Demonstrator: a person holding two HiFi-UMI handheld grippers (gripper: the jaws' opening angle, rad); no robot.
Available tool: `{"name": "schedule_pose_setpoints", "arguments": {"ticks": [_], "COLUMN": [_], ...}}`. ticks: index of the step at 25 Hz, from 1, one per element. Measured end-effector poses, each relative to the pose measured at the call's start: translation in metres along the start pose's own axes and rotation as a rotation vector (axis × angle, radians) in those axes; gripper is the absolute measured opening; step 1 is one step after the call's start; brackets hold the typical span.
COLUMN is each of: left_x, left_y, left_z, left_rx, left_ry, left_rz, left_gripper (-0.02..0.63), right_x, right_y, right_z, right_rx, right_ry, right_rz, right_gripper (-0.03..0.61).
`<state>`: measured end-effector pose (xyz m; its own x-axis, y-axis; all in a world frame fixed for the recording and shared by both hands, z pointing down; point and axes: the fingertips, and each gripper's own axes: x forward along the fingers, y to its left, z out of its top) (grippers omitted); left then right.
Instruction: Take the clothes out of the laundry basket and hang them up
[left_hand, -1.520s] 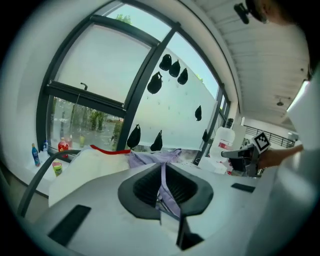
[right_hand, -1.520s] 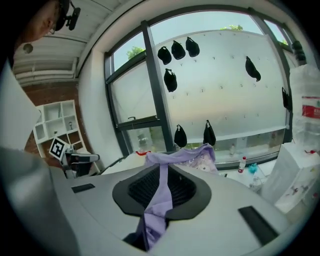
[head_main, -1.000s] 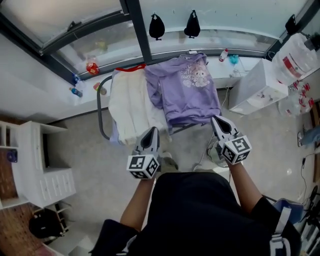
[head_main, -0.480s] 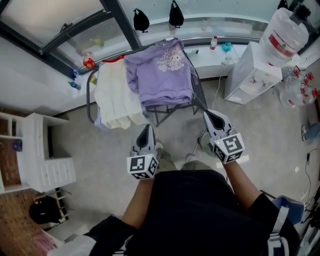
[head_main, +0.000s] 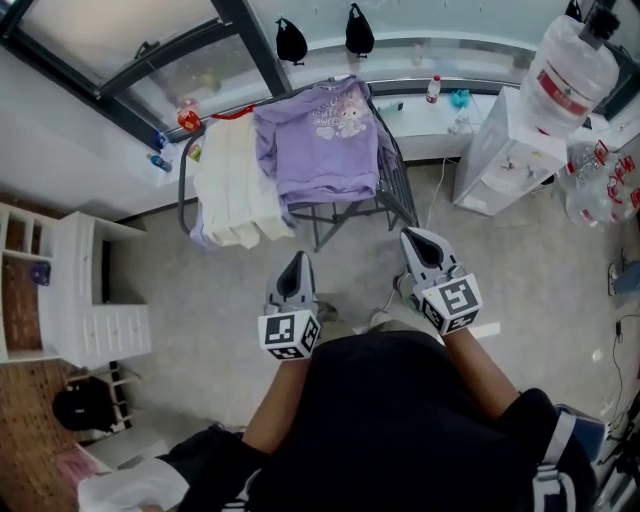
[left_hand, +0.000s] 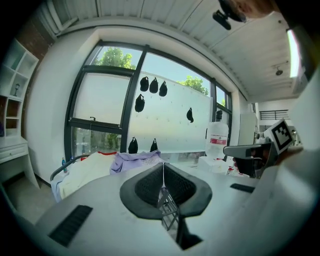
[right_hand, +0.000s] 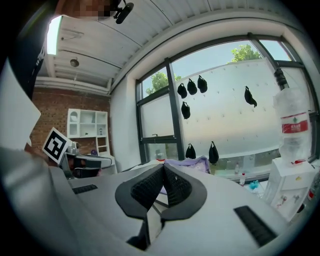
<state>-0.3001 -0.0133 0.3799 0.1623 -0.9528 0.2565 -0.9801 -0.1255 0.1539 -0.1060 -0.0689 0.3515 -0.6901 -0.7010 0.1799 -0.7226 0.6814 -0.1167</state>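
Purple sweatshirt (head_main: 325, 140): spread over a drying rack in the upper middle of the head view, its printed front facing up.
Cream garment (head_main: 232, 180): draped over the same rack, just left of the sweatshirt, their edges touching.
Drying rack (head_main: 400, 195): a dark metal frame standing on the pale floor, right in front of the window sill.
Left gripper (head_main: 298, 260): below the rack, left of centre in the head view, pointing up the frame toward the clothes but apart from them. Its own view shows the jaws pressed together with nothing between them.
Right gripper (head_main: 414, 238): right of centre in the head view, near the rack's lower right corner without touching it. Its jaws are likewise closed and empty, with the marker cube behind them.
Person (head_main: 400, 420): a black top fills the bottom of the head view, and both forearms reach forward.
Black pouches (head_main: 291, 42): hanging on the window pane at the top of the frame.
Water bottle (head_main: 575, 60): upside down on a white dispenser (head_main: 500, 160), upper right.
White shelf unit (head_main: 85, 300): against the left edge.
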Motion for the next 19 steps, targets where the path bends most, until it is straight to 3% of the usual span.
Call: {"name": "schedule_pose_setpoints", "arguments": {"ticks": [11, 16, 19], "left_x": [0.001, 0.003, 0.004], "left_y": [-0.018, -0.031, -0.037], "left_z": [0.007, 0.007, 0.006], "left_rx": [0.021, -0.038, -0.019], "left_ry": [-0.021, -0.034, -0.029], "left_rz": [-0.023, -0.061, -0.062], "left_gripper": [0.008, 0.008, 0.008], "right_x": [-0.005, -0.014, -0.017], "right_y": [0.007, 0.006, 0.006], "right_z": [-0.002, -0.002, 0.0], "right_rx": [-0.014, 0.002, 0.002], "right_ry": [0.002, -0.005, -0.01], "right_rz": [0.016, 0.006, 0.008], "right_gripper": [-0.002, -0.002, -0.002]}}
